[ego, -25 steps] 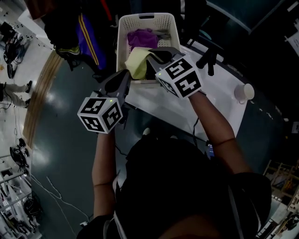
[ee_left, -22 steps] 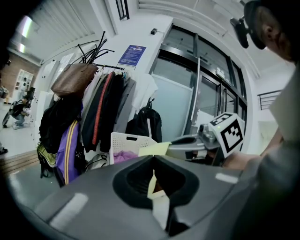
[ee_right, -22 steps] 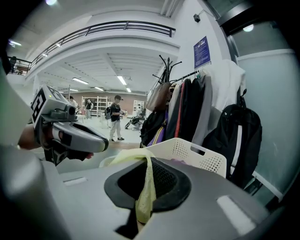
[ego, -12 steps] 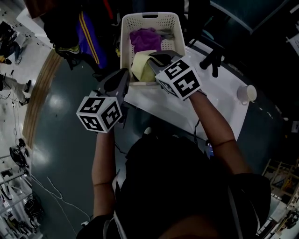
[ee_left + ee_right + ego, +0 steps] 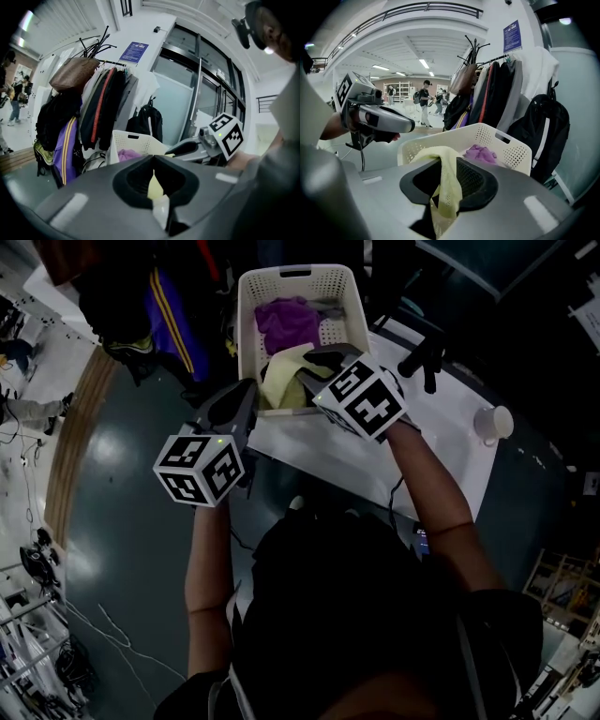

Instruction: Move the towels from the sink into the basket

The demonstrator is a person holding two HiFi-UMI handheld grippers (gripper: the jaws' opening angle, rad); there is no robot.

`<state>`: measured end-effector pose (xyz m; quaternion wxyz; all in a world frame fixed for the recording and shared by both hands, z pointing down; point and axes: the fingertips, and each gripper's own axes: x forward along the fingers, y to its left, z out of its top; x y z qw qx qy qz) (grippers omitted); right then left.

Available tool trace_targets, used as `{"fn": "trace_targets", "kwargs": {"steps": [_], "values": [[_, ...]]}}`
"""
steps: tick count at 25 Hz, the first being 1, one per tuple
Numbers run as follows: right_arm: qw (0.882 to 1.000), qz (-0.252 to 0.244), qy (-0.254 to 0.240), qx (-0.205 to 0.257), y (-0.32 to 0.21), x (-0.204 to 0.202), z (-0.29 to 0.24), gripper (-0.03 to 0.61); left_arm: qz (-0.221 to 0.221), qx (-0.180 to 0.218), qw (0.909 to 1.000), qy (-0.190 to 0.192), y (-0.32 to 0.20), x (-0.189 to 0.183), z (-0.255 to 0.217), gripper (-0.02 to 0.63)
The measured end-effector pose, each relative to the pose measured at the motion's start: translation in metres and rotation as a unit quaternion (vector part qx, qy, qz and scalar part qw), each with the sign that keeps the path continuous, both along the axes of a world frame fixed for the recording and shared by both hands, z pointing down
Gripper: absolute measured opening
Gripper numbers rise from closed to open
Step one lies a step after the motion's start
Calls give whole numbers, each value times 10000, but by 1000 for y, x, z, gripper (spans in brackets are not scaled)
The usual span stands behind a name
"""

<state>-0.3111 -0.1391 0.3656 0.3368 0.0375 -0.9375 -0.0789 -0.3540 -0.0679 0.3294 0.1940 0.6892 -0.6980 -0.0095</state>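
Note:
A white perforated basket (image 5: 248, 296) stands beyond the white table's far end, with a purple towel (image 5: 286, 320) inside. A pale yellow towel (image 5: 279, 371) drapes over its near rim. My right gripper (image 5: 314, 357) is at that rim. In the right gripper view the yellow towel (image 5: 447, 178) hangs down through the gap of the right gripper (image 5: 443, 206). Its jaws have just been opening, and the cloth is loose between them. My left gripper (image 5: 246, 390) hovers left of the table, short of the basket, shut and holding nothing.
The white table (image 5: 441, 427) carries a white cup (image 5: 489, 425) at its right end and a black fixture (image 5: 417, 357) near the basket. Jackets and bags (image 5: 141, 296) hang on a rack left of the basket. Dark floor lies below my left gripper.
My right gripper has sunk a little toward the basket's near rim with the yellow towel, which now lies further over the rim. The left gripper has kept still.

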Motion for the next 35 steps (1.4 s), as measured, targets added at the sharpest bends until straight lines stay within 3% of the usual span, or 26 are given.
{"fn": "trace_targets", "kwargs": {"steps": [9,13,17,23,25,29,32,35], "values": [[9991,-106,392,149,-11,21,5,96,140,71,9999,46,-11,5,-1,8],[9996,2,234,-128,-16,28,2,150,202,115,9997,56,-18,9,-3,8],[9980,-146,66,-616,-10,32,-4,149,271,133,9995,95,-23,13,-4,8],[9967,-235,766,116,-23,49,6,97,369,133,9992,73,-29,17,-4,8],[9982,-219,542,-97,-22,48,0,97,392,143,9991,76,-30,18,-4,8],[9950,-159,-225,-955,-15,42,-20,101,477,154,9987,58,-34,19,-6,8],[9952,193,-508,-817,-29,42,-28,127,516,172,9985,54,-37,21,-7,9],[9940,411,-664,-760,-37,44,-32,102,557,187,9983,44,-39,22,-8,9]]}}
